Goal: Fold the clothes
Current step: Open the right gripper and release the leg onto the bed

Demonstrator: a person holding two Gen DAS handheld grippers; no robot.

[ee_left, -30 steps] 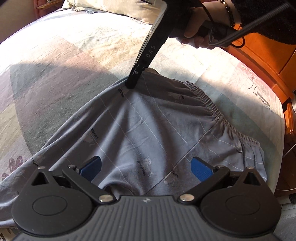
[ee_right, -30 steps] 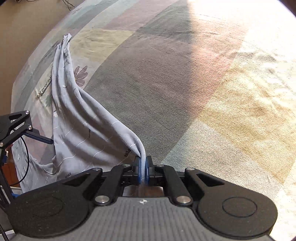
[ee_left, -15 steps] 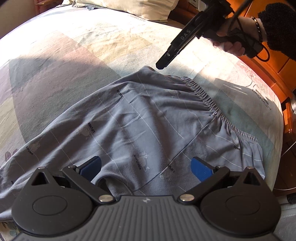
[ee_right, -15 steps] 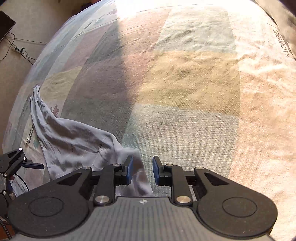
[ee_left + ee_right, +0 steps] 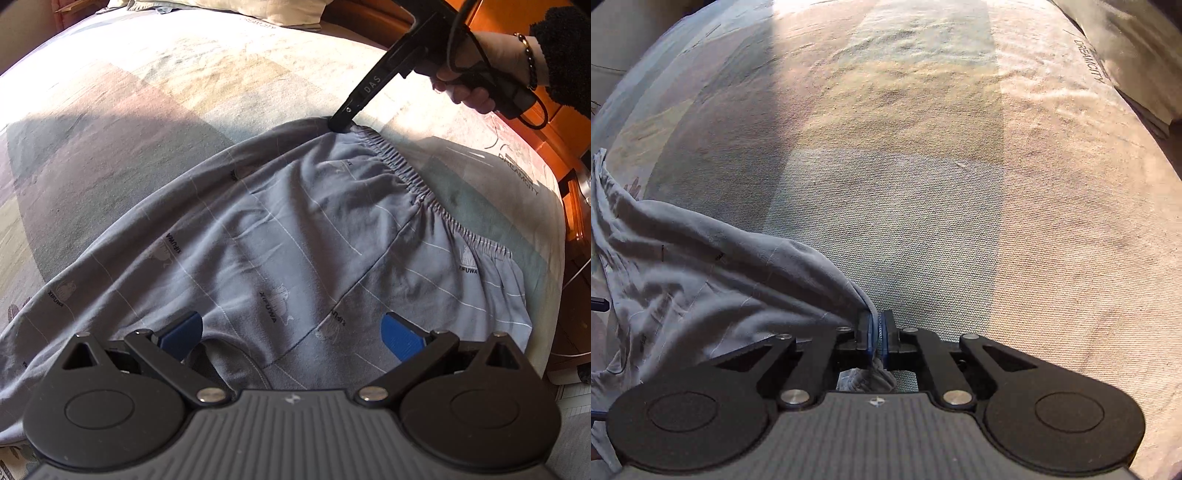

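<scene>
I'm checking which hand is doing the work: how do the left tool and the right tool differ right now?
The left tool has its jaws spread wide, while the right tool is pinched shut. The left tool holds nothing above the grey shorts; the right tool grips their waistband corner. Both point steeply down at the bed.

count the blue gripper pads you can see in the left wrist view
2. One blue pad sits at lower left and the other blue pad at lower right, wide apart above the grey printed trousers. The right gripper's pads are hidden there.
</scene>
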